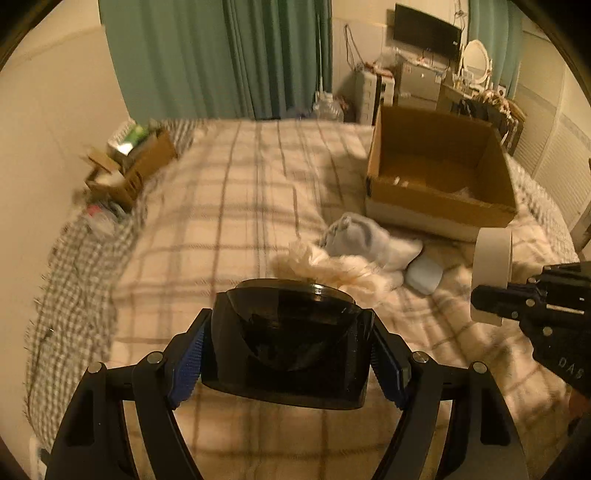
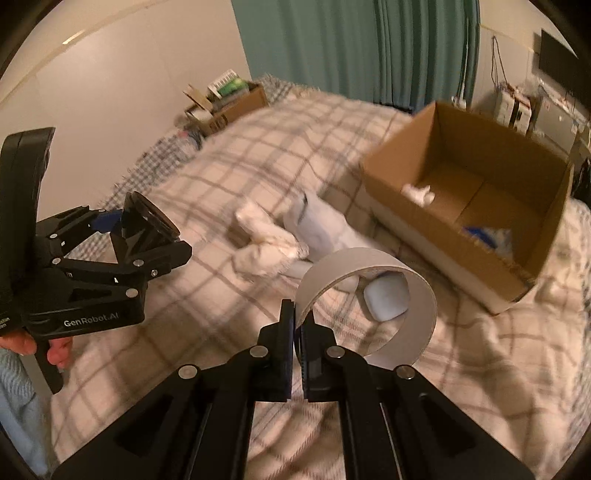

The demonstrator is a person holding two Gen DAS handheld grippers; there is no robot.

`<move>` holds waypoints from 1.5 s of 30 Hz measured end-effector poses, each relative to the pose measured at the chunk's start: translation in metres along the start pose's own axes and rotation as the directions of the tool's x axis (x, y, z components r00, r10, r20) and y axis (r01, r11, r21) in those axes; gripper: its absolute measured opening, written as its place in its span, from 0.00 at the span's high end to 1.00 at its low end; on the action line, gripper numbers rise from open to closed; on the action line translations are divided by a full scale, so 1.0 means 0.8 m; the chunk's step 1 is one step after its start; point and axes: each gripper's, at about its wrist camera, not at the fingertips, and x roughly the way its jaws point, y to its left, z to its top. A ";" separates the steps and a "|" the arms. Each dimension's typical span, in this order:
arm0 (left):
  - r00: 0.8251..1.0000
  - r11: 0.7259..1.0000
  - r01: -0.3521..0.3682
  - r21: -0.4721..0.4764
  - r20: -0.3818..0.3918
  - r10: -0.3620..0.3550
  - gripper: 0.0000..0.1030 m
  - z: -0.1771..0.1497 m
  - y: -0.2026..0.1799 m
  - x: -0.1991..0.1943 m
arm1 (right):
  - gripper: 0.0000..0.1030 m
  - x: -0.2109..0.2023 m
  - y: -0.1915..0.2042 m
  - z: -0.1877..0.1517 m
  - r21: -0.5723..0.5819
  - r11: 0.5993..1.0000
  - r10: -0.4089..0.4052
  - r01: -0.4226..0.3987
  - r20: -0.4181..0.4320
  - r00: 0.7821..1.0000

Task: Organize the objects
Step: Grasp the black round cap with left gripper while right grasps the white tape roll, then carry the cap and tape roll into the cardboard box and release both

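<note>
Gripping black lens (image 1: 291, 339), white ring (image 2: 369, 295)

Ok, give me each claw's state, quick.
Left claw: shut on the black object.
Right claw: shut on the edge of the white ring.

A bed (image 1: 240, 192) under a plaid blanket fills the middle. Teal curtains (image 1: 207, 55) hang at upper centre beside a cream wall (image 1: 55, 103); a dark screen (image 1: 426, 31) and oval mirror (image 1: 475, 55) sit upper right, in warm dim light.
</note>
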 end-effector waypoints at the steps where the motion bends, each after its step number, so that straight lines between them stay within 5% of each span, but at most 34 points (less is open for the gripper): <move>1: 1.000 1.000 0.001 -0.003 0.017 -0.001 0.23 0.004 -0.001 -0.013 | 0.98 -0.011 0.002 0.002 -0.007 1.000 -0.005 0.005 0.012 1.000; 9: 0.990 1.000 0.028 -0.014 0.136 -0.026 0.23 0.063 -0.029 -0.076 | 0.98 -0.106 -0.011 0.048 -0.064 0.995 -0.065 0.073 0.119 0.991; 15: 0.981 0.995 0.087 0.040 0.168 -0.093 0.23 0.120 -0.076 -0.060 | 0.98 -0.128 -0.061 0.096 -0.042 0.994 -0.099 0.106 0.136 0.986; 25: 0.983 0.982 0.116 0.147 0.126 -0.135 0.23 0.188 -0.164 0.055 | 0.98 -0.063 -0.146 0.146 -0.016 0.986 -0.161 0.163 0.099 0.982; 32: 0.984 0.978 0.154 0.144 0.065 -0.165 0.22 0.194 -0.183 0.136 | 0.98 0.015 -0.202 0.140 -0.001 0.979 -0.205 0.205 0.018 0.979; 37: 0.977 0.970 0.201 0.136 0.041 -0.208 0.15 0.191 -0.186 0.161 | 0.97 0.026 -0.225 0.139 0.055 0.976 -0.212 0.210 0.033 0.977; 39: 0.977 0.973 0.201 0.113 0.044 -0.207 0.07 0.186 -0.179 0.158 | 0.89 0.021 -0.225 0.140 0.062 0.974 -0.221 0.219 0.026 0.975; 41: 0.977 0.975 0.202 0.095 0.049 -0.207 0.06 0.184 -0.172 0.148 | 0.59 0.014 -0.221 0.139 0.057 0.968 -0.244 0.243 0.019 0.969; 45: 0.982 0.982 0.172 0.077 0.072 -0.177 0.03 0.176 -0.149 0.106 | 0.44 -0.017 -0.202 0.137 0.057 0.953 -0.299 0.297 0.040 0.953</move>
